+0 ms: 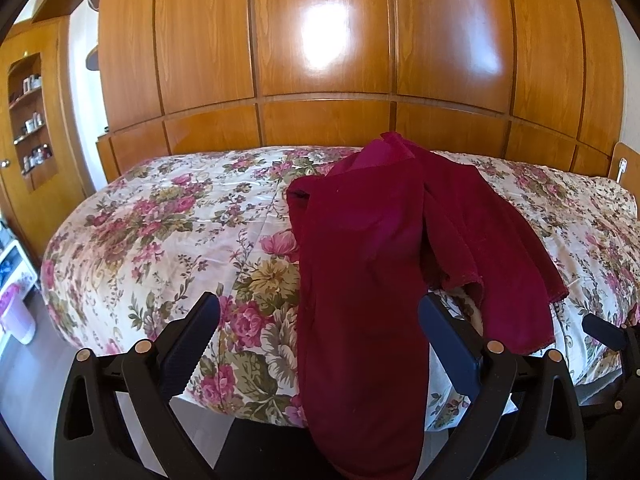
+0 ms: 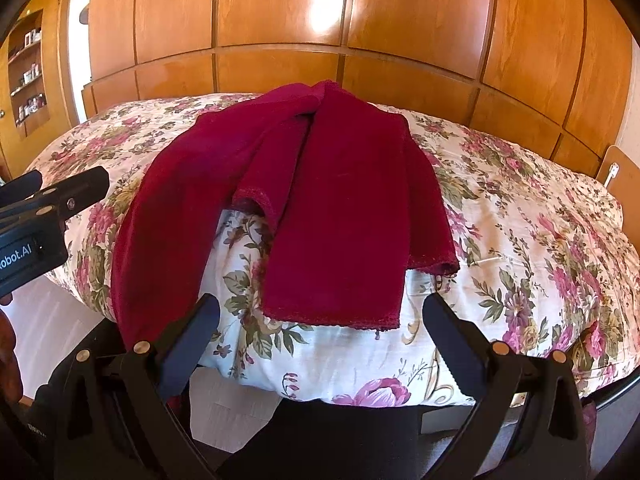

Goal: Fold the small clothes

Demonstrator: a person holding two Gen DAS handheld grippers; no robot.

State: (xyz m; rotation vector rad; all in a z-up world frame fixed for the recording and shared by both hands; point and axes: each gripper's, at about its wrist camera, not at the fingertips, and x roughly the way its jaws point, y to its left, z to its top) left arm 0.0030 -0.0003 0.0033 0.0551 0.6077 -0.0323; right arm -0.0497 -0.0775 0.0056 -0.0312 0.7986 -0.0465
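One dark red garment [image 2: 320, 200] lies on the floral bedspread [image 2: 520, 220], and nothing you see here suggests a finished fold. It sits near the front edge of the bed, rumpled and overlapped on itself: in the right wrist view one hemmed panel [image 2: 340, 280] rests flat toward you, a second layer bunches behind it, and a long strip [image 2: 132, 280] hangs over the bed's edge at the left. In the left wrist view that same hanging strip [image 1: 360, 360] drops between the fingers of your left gripper [image 1: 320, 344], yet the jaws stand wide apart and grasp nothing. Your right gripper [image 2: 320, 344] is likewise spread wide and empty, poised just in front of the hemmed edge without touching it.

Judged from this arrangement, the task is at its very start or between garments: no neat stack or folded piece is in view. What remains is nearly everything. You would need to draw the hanging strip back onto the bed, spread the cloth flat, then fold it. Wooden wardrobe panels [image 2: 360, 40] rise behind the bed.
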